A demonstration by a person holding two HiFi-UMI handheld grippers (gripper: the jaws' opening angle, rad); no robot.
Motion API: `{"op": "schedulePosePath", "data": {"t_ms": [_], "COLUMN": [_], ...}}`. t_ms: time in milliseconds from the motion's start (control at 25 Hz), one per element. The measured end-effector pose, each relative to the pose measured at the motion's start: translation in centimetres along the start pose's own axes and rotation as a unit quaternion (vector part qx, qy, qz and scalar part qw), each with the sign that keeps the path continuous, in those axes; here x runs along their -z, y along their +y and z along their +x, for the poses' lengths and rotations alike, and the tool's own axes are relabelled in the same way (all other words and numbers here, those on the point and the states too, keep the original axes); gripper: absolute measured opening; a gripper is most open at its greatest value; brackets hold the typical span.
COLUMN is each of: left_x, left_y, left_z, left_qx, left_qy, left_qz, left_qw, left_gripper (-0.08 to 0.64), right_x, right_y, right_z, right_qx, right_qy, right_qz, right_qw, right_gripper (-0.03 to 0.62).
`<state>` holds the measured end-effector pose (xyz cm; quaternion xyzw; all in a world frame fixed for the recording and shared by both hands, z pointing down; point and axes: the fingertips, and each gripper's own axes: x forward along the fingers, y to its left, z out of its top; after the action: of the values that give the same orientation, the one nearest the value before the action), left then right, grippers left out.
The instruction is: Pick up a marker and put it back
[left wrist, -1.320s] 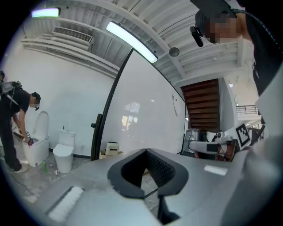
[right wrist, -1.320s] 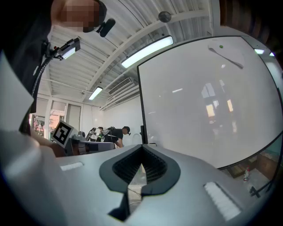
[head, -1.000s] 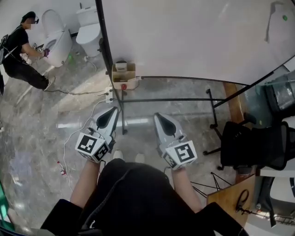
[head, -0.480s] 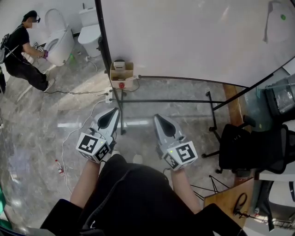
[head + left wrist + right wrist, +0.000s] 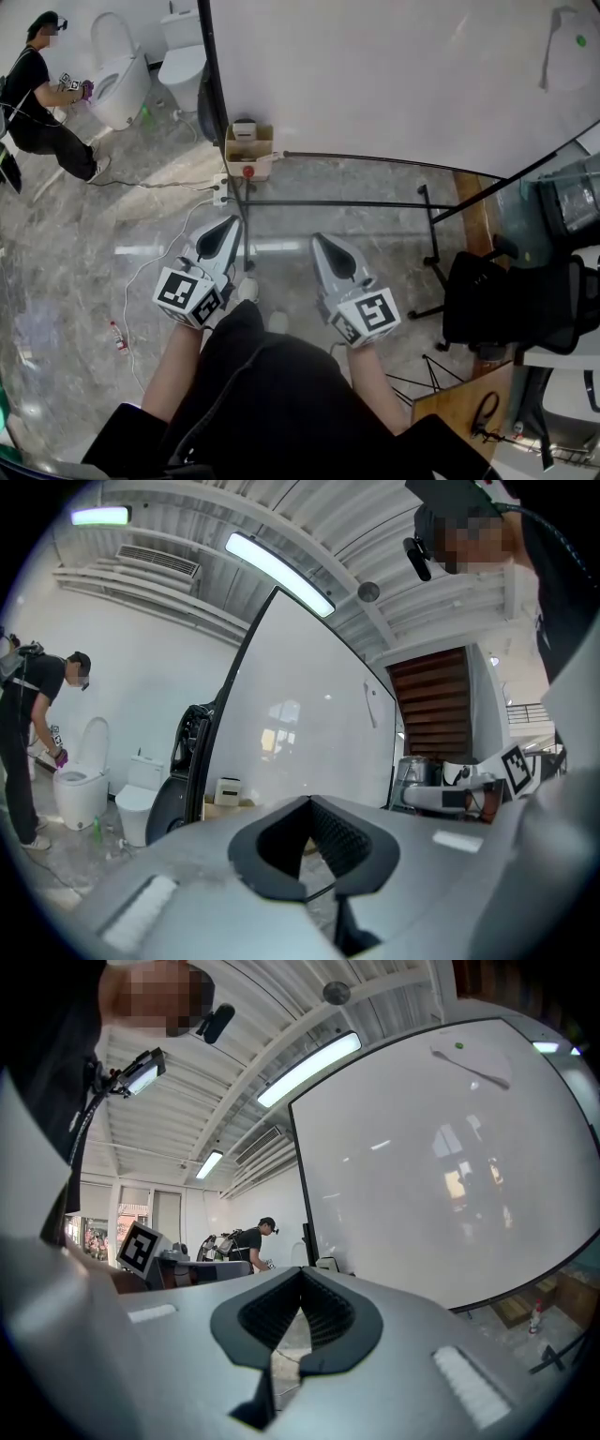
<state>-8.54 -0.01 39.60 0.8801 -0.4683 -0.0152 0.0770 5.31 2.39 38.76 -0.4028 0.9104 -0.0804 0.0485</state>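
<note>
I can make out no marker for certain in any view. A small pale thing with a green dot (image 5: 565,42) clings to the upper right of the whiteboard (image 5: 375,75), and the same thing (image 5: 469,1063) shows in the right gripper view. My left gripper (image 5: 230,226) and right gripper (image 5: 324,240) are held level, side by side above the floor, pointing at the board's lower edge. Both are shut with nothing between their jaws. Their closed tips show in the left gripper (image 5: 309,801) view and the right gripper (image 5: 300,1271) view.
The board's black stand (image 5: 328,202) crosses just ahead of the grippers. A cardboard box (image 5: 248,150) and a power strip (image 5: 222,192) lie at its foot. A black chair (image 5: 511,300) and wooden desk (image 5: 464,398) stand right. A person (image 5: 37,103) crouches by toilets (image 5: 117,84) far left.
Both grippers have stayed where they were, shut. The person at the far left has shifted a little beside the toilet.
</note>
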Motion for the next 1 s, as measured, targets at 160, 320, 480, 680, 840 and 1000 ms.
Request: {"op": "schedulePosePath", "data": {"t_ms": [160, 320, 480, 680, 840, 1000], "left_x": [0.1, -0.1, -0.2, -0.4, -0.4, -1.3], "left_y": [0.7, 1.4, 2.0, 3.1, 4.1, 5.1], "left_z": [0.5, 1.5, 2.6, 4.3, 5.8, 7.4], "left_qx": [0.004, 0.014, 0.027, 0.037, 0.056, 0.071], "left_qy": [0.001, 0.002, 0.003, 0.009, 0.008, 0.008], "left_qz": [0.002, 0.002, 0.007, 0.006, 0.012, 0.008], "left_qw": [1.0, 0.9999, 0.9996, 0.9993, 0.9983, 0.9974], "left_gripper": [0.006, 0.006, 0.006, 0.006, 0.006, 0.006], "right_x": [0.0, -0.1, -0.2, -0.2, -0.5, -1.0], "right_y": [-0.4, -0.5, -0.9, -1.5, -2.3, -3.0], "right_z": [0.6, 1.4, 2.2, 3.6, 5.0, 6.7], "right_qx": [0.009, 0.015, 0.023, 0.033, 0.04, 0.049], "right_qy": [0.0, 0.0, 0.002, 0.006, 0.005, 0.005], "right_qz": [0.0, -0.001, -0.002, -0.006, -0.011, -0.014], "right_qw": [1.0, 1.0, 1.0, 0.999, 0.999, 0.999], "right_gripper": [0.009, 0.009, 0.009, 0.009, 0.009, 0.009]}}
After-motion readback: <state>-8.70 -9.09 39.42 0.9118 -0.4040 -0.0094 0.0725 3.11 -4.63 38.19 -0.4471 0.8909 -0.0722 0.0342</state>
